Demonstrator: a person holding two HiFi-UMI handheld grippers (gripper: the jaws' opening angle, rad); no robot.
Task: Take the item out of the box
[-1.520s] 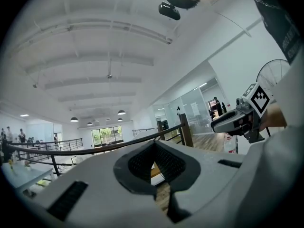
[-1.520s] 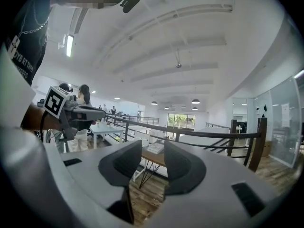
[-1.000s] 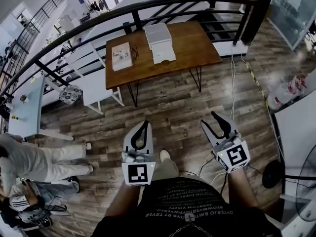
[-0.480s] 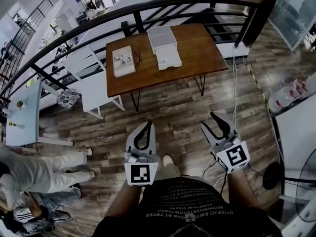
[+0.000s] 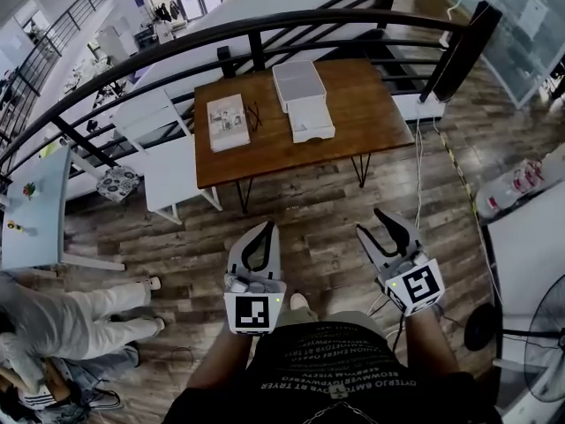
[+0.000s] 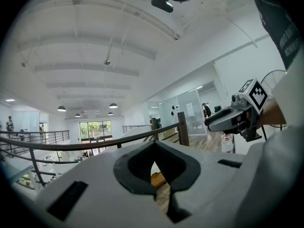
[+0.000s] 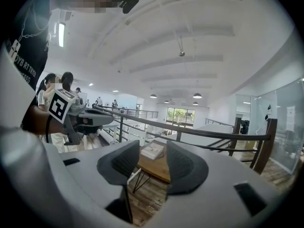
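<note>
A white box (image 5: 298,84) sits on the far side of a brown wooden table (image 5: 353,104), with a white tray-like part (image 5: 312,121) just in front of it. A flat book-like item (image 5: 228,122) lies on the table's left side, and the right gripper view also shows it (image 7: 151,149). Both grippers hang over the wooden floor, well short of the table. My left gripper (image 5: 267,228) has its jaws together with nothing in them. My right gripper (image 5: 372,221) is open and empty.
A black railing (image 5: 265,26) curves behind the table. A white desk (image 5: 172,166) stands to its left, and a light blue one (image 5: 35,210) further left. A person in white trousers (image 5: 62,316) is at the lower left. Cables (image 5: 417,166), bottles (image 5: 516,184) and a fan (image 5: 543,343) line the right.
The table has shifted lower and to the right in the head view and looks a little nearer. Both grippers keep the same pose and jaw state.
</note>
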